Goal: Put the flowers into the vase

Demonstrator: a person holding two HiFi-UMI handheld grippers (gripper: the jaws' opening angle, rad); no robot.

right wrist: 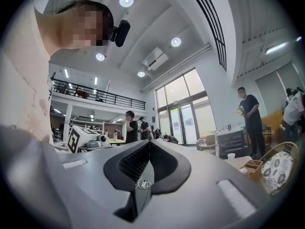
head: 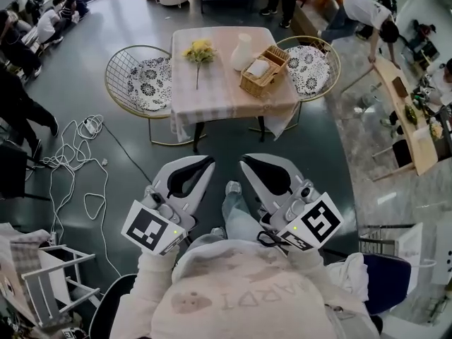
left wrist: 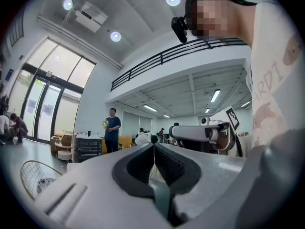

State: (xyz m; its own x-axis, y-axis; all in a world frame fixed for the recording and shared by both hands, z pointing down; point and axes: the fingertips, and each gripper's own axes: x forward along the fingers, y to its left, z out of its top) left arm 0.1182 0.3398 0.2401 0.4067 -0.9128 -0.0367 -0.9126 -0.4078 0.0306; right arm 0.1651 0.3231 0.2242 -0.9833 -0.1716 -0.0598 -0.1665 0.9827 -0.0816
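A bunch of yellow flowers [head: 200,51] lies on the pale-clothed small table [head: 219,94] far ahead of me. A white vase [head: 242,51] stands to their right, upright. Both grippers are held close to my chest, well short of the table, with nothing in them. My left gripper [head: 208,162] is shut, and its jaws meet at the tips in the left gripper view [left wrist: 153,140]. The right gripper [head: 244,162] is shut too, with jaws pressed together in the right gripper view [right wrist: 149,141]. Neither gripper view shows the flowers.
A wicker basket [head: 263,70] sits on the table beside the vase. Wire chairs with patterned cushions flank the table, left [head: 141,83] and right [head: 311,66]. White cables [head: 78,154] trail on the floor at left. A white frame [head: 49,277] stands near my left; people stand around the room.
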